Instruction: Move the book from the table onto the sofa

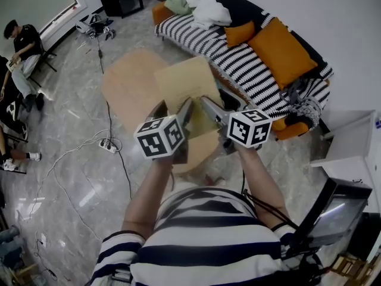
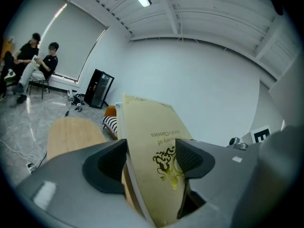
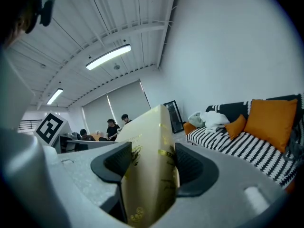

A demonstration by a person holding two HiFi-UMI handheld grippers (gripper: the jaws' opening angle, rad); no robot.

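The book was held up over the desk, its near edge clamped by the fingers of the left gripper and the right gripper. If pulled unevenly, it could have been twisted loose short of the sofa.

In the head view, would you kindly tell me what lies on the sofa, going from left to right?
On the sofa: green cloth → white clothes → small orange cushion → large orange cushion → grey mottled bundle at the right end.
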